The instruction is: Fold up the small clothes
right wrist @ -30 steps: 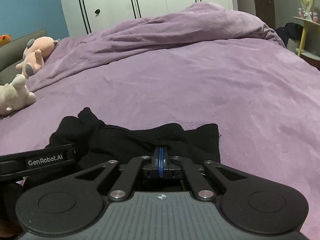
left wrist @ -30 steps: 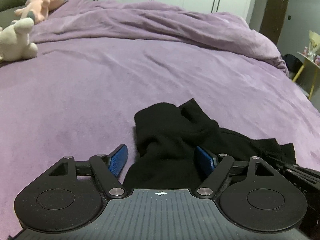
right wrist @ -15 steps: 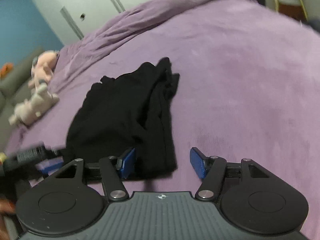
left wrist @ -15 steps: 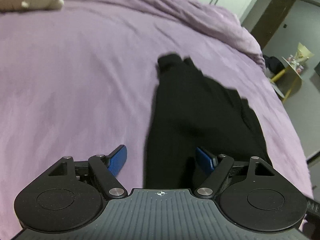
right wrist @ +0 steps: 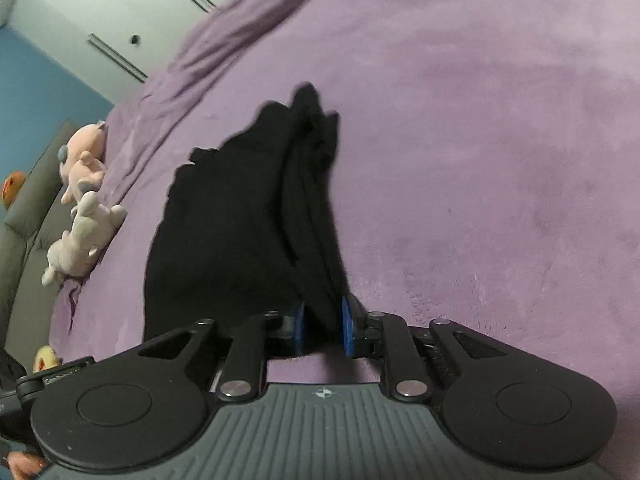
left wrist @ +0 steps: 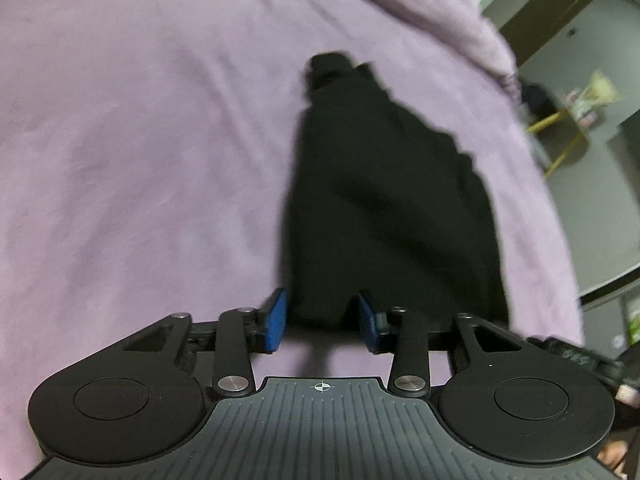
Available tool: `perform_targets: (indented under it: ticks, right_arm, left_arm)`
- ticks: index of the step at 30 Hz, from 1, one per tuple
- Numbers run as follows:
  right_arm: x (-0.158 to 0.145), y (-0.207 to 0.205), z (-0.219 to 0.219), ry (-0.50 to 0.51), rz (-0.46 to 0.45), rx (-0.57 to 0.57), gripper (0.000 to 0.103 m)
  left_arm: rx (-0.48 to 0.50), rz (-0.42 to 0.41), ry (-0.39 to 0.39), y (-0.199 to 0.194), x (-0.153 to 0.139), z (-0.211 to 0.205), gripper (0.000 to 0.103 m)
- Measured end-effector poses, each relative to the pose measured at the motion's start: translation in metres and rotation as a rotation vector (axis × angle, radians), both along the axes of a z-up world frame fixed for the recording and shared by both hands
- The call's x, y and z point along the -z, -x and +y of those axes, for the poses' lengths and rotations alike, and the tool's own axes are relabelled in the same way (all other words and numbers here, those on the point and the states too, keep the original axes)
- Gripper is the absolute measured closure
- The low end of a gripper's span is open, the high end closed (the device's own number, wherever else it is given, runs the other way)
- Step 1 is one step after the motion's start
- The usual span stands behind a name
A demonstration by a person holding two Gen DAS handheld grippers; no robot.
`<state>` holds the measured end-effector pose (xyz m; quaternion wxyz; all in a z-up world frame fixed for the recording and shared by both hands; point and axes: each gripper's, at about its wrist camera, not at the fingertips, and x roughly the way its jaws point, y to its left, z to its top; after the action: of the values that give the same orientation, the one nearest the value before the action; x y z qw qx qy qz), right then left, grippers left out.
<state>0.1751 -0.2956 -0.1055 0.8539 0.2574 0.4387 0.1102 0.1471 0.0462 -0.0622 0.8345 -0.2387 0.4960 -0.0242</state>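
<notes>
Left gripper (left wrist: 322, 322), left wrist view: blue pads narrowed from wide spread half a second ago, now flanking near edge of black garment (left wrist: 384, 208); contact unclear, so cannot tell whether cloth is pinched. Garment hangs lengthwise over purple bed (left wrist: 140, 140).

Right wrist view: right gripper (right wrist: 323, 326), spread half a second ago, now pinches bunched cloth fold between its pads. Garment (right wrist: 240, 220) lifted, far end trailing toward plush toys (right wrist: 80, 216). Likely meaning: pickup under way, fold not yet made.
</notes>
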Motion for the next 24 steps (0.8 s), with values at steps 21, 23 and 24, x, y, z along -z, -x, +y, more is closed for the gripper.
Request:
perform_targets:
  ticks: [21,23,24]
  right_arm:
    - [0.008,-0.030,0.106,0.519,-0.362,-0.274,0.079]
    - [0.009,-0.029,0.105,0.522,-0.372,-0.280,0.079]
    - [0.009,-0.028,0.105,0.525,-0.376,-0.282,0.079]
  left_arm:
    - [0.084,-0.099,-0.425,-0.063,0.004,-0.062,0.027]
    - [0.042,-0.077,-0.326,-0.063,0.009,-0.046,0.025]
    - [0.026,-0.067,-0.287,-0.063,0.010,-0.040,0.025]
